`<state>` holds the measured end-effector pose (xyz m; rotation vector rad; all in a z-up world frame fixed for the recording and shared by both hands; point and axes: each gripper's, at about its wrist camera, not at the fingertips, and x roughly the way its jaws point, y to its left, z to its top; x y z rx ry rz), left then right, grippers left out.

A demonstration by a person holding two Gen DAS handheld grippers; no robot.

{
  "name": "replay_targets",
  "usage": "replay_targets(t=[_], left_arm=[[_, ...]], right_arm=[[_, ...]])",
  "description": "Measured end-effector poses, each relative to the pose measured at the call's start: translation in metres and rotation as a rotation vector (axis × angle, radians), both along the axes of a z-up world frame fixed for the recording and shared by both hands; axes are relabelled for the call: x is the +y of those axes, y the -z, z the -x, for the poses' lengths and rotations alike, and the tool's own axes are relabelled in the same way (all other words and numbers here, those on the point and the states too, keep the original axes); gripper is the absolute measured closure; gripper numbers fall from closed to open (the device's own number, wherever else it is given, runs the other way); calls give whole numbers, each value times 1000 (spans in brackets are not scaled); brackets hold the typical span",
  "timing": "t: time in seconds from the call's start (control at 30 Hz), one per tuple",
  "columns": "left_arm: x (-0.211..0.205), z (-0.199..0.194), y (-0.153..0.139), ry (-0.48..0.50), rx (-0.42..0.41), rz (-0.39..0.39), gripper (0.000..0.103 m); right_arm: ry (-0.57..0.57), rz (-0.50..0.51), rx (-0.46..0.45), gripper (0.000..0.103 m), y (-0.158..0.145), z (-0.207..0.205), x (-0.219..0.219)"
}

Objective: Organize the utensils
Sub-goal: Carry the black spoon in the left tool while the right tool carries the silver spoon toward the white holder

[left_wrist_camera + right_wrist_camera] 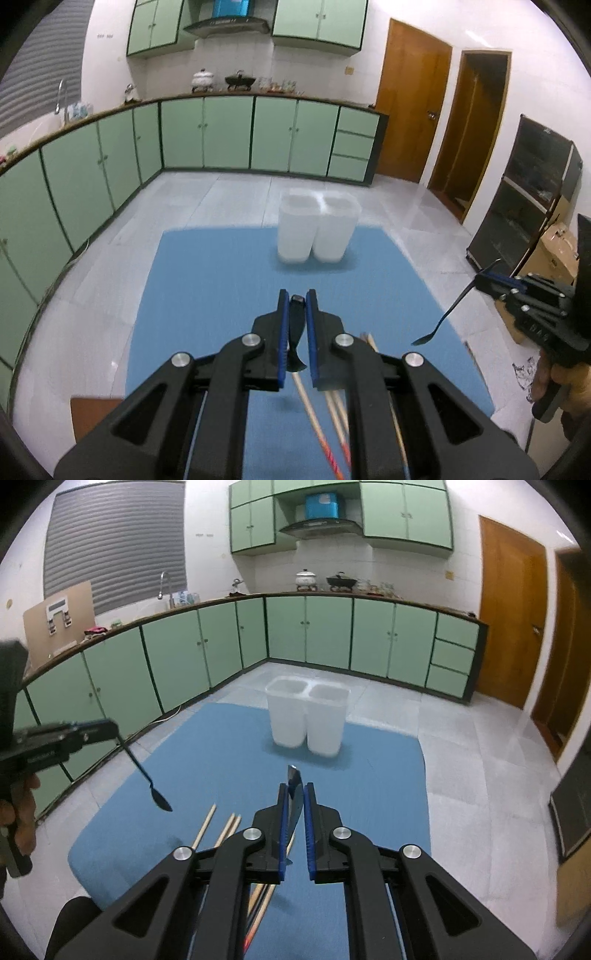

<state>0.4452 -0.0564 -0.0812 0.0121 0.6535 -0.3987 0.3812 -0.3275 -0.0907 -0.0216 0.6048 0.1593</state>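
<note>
**Both grippers carry a dark utensil above the blue mat**

Your left gripper [297, 301] is clamped narrow on a black utensil [296, 334]: its handle end sits between the blue pads at the tips and its curved end hangs down behind them. In the right wrist view that same gripper [110, 728] appears far off to the left, and the utensil shows itself as a black spoon [146, 777] slanting down from the fingers, bowl lowest, held clear of the mat.

Your right gripper [295, 794] is also closed narrow, on a flat dark utensil [294, 801] whose squared shiny tip sticks out just past the fingertips and leans against the left pad. From the left wrist view the right gripper [491, 282] sits far to the right, with a second thin dark spoon [448, 310] hanging from it, bowl down, above the mat's right edge.

The white two-compartment holder [317, 230] stands upright straight ahead of both grippers, on the far part of the blue mat [207, 280]; what its two wells contain cannot be told. Several wooden chopsticks [221, 829] lie on the mat below and slightly left of your right gripper, running back under its fingers; in the left wrist view they pass beneath the left gripper's right finger. Green cabinets [306, 631] line the walls beyond the mat.
</note>
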Motion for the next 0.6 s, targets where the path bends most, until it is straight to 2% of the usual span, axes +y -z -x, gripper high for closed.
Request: replay_targets(t=[0.2,0.37,0.53,0.6], left_arm=[[-27,-54,-48,21,-84,10,95],[-56,-108,-71,34,-136,10,95],[-86,-166,-72,35,-178,13,95],[-96,-194,-60,34,-148,16,95]], right_arm=[[-14,1,-7,95,-39,-74,-1],[14,8,-38,97,-65,-141,-9],[43,7,-55,97,-66,-206,-19],[45,-32,-39,97,-57,-219,-26]])
